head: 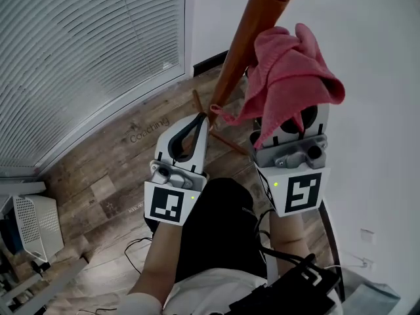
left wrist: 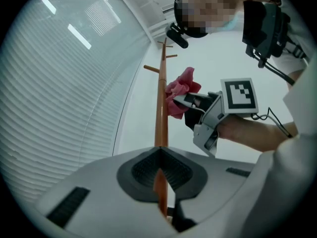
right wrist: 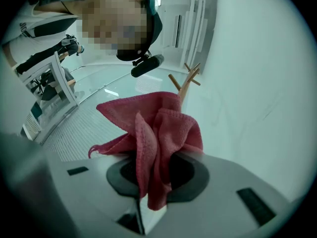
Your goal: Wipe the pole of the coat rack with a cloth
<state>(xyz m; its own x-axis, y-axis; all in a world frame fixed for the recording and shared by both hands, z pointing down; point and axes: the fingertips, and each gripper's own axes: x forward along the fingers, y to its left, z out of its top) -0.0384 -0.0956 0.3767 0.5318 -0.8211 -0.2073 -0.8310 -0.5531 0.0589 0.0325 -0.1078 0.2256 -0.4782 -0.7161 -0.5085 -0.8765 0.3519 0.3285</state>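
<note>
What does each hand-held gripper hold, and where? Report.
Left hand-held gripper: pole, low down. Right hand-held gripper: pink cloth, by a bunched fold.

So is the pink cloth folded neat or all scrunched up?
Scrunched up: the cloth bulges in loose folds from the shut right hand-held gripper, one corner dangling.

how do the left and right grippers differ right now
The left gripper has its jaws shut on the orange pole. The right gripper has its jaws shut on a bunched pink cloth. The left gripper sits lower along the pole, while the right gripper is held higher, beside it. Both are grey, carry a marker cube, and are shut on something.
</note>
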